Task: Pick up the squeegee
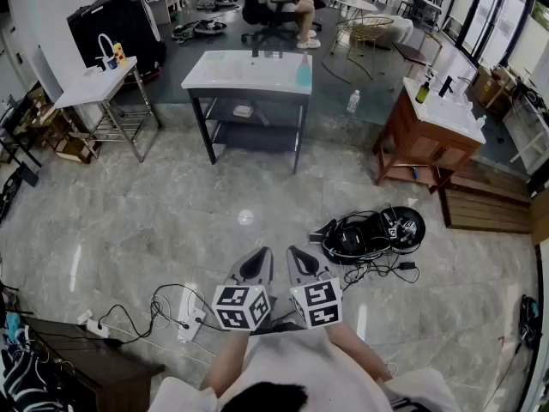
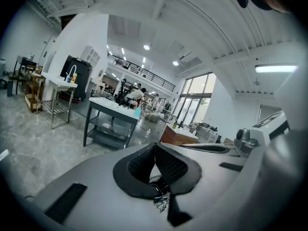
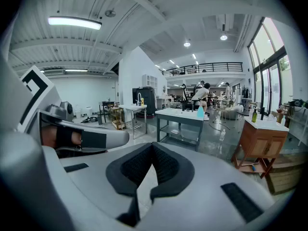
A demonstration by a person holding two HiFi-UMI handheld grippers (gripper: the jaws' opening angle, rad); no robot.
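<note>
Search stage: grey left tool (image 1: 257, 266) and right tool (image 1: 300, 264) both clamped shut on nothing. Can't spot the squeegee anywhere, maybe on the white-topped desk (image 1: 232, 74) ahead. Next: walk over, open up.

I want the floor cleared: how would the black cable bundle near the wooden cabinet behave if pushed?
Probably floppy: the cable bundle lies in loose coils with strands trailing out. Likely it would drag and snag, not slide as one piece.
</note>
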